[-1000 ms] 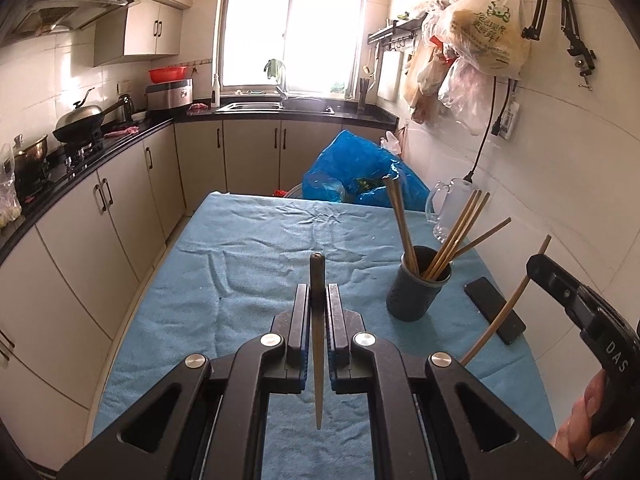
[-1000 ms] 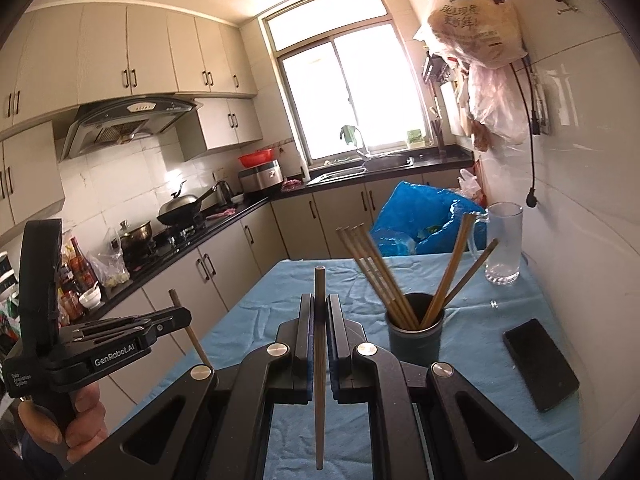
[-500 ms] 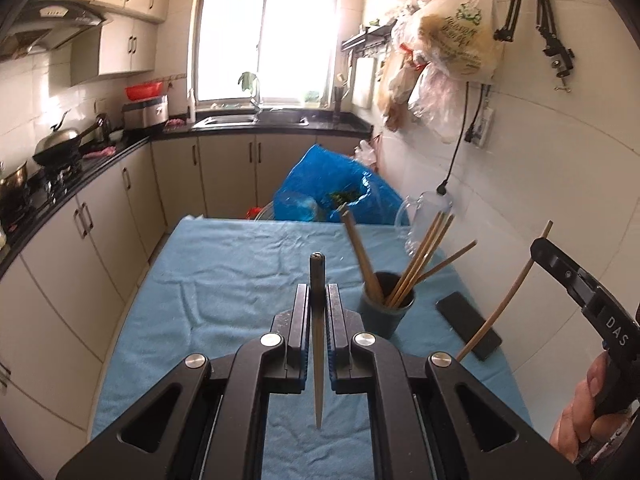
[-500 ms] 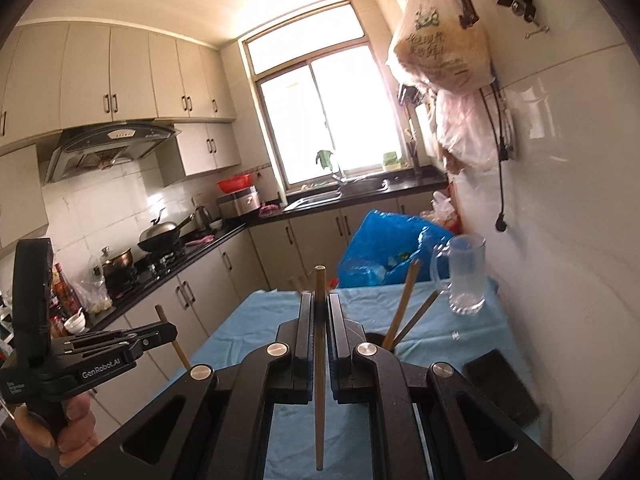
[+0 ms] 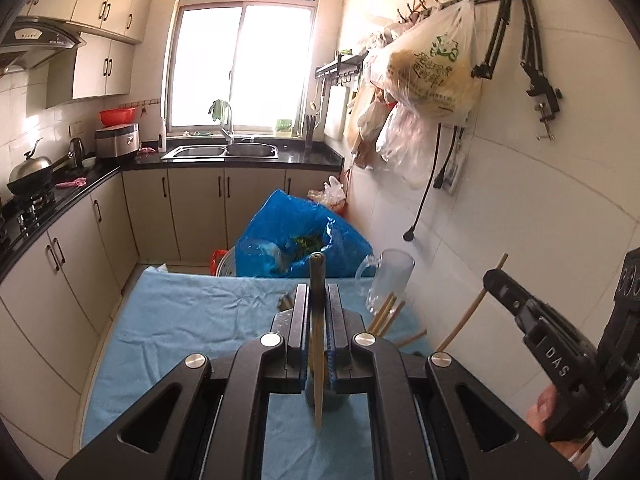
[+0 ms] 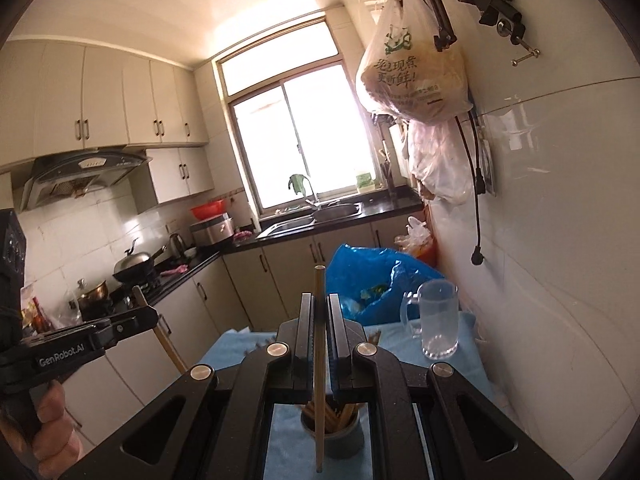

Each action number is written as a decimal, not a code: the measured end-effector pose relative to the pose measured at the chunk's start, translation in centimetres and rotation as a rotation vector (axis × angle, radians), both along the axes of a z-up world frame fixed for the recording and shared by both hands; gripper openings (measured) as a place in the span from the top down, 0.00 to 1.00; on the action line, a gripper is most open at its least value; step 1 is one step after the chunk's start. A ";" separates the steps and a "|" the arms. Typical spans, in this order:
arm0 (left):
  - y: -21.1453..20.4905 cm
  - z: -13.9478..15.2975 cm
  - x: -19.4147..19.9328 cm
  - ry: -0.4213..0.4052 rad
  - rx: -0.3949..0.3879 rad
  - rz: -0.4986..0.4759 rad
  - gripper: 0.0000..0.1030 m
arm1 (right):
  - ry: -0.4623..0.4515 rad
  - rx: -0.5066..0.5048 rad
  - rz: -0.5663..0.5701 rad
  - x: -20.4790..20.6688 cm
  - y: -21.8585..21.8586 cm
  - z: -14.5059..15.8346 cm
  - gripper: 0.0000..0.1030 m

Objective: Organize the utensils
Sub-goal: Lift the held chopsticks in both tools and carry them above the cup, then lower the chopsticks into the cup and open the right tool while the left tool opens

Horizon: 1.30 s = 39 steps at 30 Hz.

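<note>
Table cover [image 5: 192,320]: blue cloth, wrinkled, spread over the near table.
Glass mug [image 6: 436,320]: clear, upright on the cloth at the far right, close to the tiled wall.
Blue plastic bag [image 5: 280,232]: bulky, just past the table's far edge, some green showing inside.
Hanging bags [image 5: 432,68]: pale plastic, on wall hooks, upper right.
Black cable [image 5: 424,196]: dangles down the right wall, plug at its end.
Sink [image 5: 220,151]: far counter, under the bright window.
Wok [image 5: 30,170]: on the stove, left counter.
Red bowl [image 5: 117,116]: on top of a steel cooker, far left.
Range hood [image 6: 76,176]: upper left, below cream cabinets.
</note>
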State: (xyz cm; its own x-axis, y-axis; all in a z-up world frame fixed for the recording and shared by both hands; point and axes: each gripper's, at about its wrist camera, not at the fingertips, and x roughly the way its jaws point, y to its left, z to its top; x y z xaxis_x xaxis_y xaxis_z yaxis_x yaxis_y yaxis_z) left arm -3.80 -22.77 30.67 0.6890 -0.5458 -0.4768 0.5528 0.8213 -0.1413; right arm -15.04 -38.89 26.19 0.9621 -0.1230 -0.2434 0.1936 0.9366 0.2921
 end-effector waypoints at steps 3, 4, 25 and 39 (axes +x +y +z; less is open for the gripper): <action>-1.2 0.3 1.5 0.009 -0.015 0.002 0.93 | -0.007 0.005 -0.014 1.4 -0.6 0.5 0.94; -1.5 0.3 2.0 0.011 -0.019 0.005 0.93 | -0.006 0.007 -0.020 2.0 -1.0 0.5 0.94; -4.4 -7.6 7.7 0.118 0.015 0.021 0.93 | 0.119 0.005 -0.032 9.1 -2.2 -5.9 0.94; -3.0 -8.5 7.4 0.144 0.018 0.037 0.79 | 0.185 0.050 -0.002 9.0 -2.3 -7.4 0.92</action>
